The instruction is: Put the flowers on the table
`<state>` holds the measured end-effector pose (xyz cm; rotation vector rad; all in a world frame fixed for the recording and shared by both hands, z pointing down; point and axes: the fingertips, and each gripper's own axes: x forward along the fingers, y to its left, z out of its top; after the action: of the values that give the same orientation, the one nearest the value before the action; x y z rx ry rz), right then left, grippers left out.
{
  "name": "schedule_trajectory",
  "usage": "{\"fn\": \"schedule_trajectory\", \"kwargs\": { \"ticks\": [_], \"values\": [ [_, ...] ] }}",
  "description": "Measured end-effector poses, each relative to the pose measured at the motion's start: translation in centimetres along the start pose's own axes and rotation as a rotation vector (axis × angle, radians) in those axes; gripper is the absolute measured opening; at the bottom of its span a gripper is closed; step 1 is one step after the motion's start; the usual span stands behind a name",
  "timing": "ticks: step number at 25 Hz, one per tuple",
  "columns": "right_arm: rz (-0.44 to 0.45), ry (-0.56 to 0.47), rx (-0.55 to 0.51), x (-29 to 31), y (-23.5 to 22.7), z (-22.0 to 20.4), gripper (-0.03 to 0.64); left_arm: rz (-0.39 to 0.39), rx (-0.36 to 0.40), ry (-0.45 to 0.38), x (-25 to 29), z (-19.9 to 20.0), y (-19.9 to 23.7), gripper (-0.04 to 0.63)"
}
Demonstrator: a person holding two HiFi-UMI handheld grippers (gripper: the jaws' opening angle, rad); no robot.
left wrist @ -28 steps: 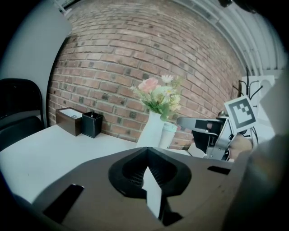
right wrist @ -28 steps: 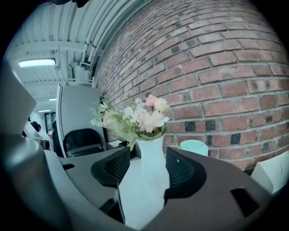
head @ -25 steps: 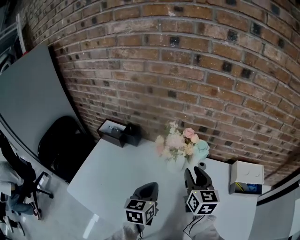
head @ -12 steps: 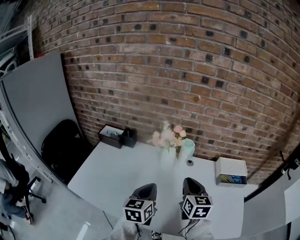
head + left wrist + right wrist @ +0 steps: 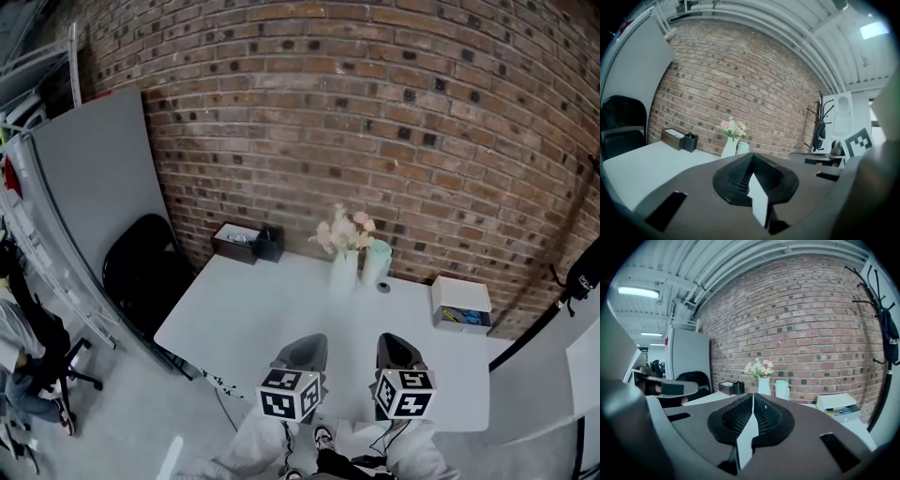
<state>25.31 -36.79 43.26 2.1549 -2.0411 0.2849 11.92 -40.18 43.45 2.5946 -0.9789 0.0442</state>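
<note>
The flowers (image 5: pixel 343 231), pink and cream, stand in a white vase (image 5: pixel 343 272) at the far edge of the white table (image 5: pixel 262 314), close to the brick wall. The left gripper view shows the flowers (image 5: pixel 732 128) far ahead, and so does the right gripper view (image 5: pixel 758 366). My left gripper (image 5: pixel 305 343) is shut and empty over the table's near edge. My right gripper (image 5: pixel 395 341) hovers beside it; its jaws have just been closing, nothing is between them, and they now meet. Both grippers are well short of the vase.
A mint jug (image 5: pixel 377 261) stands right of the vase. A white box (image 5: pixel 460 305) sits at the far right, a brown box (image 5: pixel 234 242) and a black holder (image 5: pixel 269 244) at the far left. Left of the table stand a black chair (image 5: pixel 141 272) and a grey panel (image 5: pixel 89 187).
Both grippers have drawn back from the vase toward the table's near edge. The right jaws, open beside the vase a second ago, have shut. The vase stays put.
</note>
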Motion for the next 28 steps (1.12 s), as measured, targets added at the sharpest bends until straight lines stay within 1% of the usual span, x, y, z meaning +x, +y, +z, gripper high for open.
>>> {"fn": "schedule_trajectory", "kwargs": {
  "ticks": [2,6,12,16,21,26,28],
  "values": [
    [-0.005,-0.009,-0.018,-1.4,0.7,0.1,0.028,-0.005,0.007,-0.010,-0.9,0.3,-0.7,0.008],
    [-0.005,-0.022,-0.009,-3.8,1.6,0.4,0.028,-0.022,0.013,-0.019,-2.4,0.3,-2.3,0.009],
    [-0.022,-0.029,-0.002,-7.1,1.5,0.1,0.028,-0.037,-0.022,-0.024,-3.6,-0.6,-3.9,0.009],
    [-0.037,-0.026,0.014,-8.1,0.6,-0.2,0.026,-0.038,-0.009,-0.007,-4.0,-1.2,-4.8,0.008],
    [-0.033,-0.036,0.036,-8.8,-0.5,-0.3,0.027,-0.023,0.001,0.015,-3.5,-1.7,-5.5,0.008],
    [-0.020,-0.011,0.094,-9.8,-1.8,-1.6,0.027,0.007,0.000,0.074,-3.6,-3.8,-6.4,0.008],
    [-0.011,-0.017,0.111,-10.3,-2.5,-1.6,0.028,0.013,0.007,0.087,-3.5,-4.1,-7.1,0.009]
  ]
}}
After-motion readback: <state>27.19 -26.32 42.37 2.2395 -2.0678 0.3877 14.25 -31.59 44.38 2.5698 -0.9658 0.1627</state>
